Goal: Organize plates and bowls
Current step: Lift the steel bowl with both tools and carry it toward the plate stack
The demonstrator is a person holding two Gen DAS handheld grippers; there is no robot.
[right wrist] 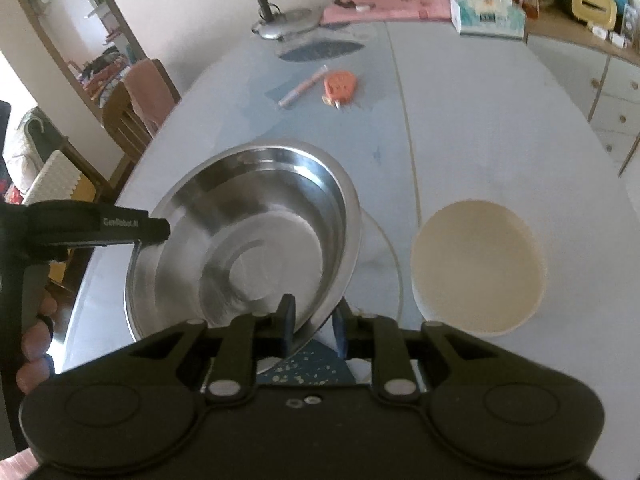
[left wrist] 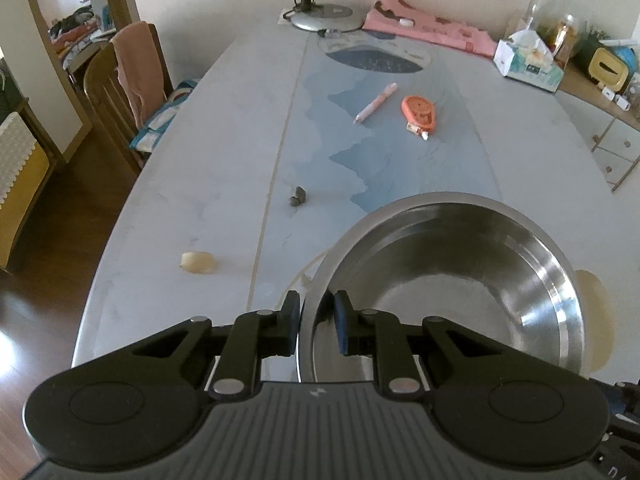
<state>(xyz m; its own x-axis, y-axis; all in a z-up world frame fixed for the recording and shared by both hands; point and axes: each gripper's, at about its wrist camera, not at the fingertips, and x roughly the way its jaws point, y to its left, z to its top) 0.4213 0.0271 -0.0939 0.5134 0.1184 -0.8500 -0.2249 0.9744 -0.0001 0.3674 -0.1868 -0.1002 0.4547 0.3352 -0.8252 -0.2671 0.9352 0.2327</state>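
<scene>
Steel bowl [right wrist: 248, 240] rim pinched between both tongs [right wrist: 313, 316]

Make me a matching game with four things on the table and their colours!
Things:
1. bowl held by both grippers
2. pen
3. tape dispenser
4. cup

Colours:
A. orange
B. cream
C. silver
D. pink

Pairs: 1-C, 2-D, 3-A, 4-B
</scene>
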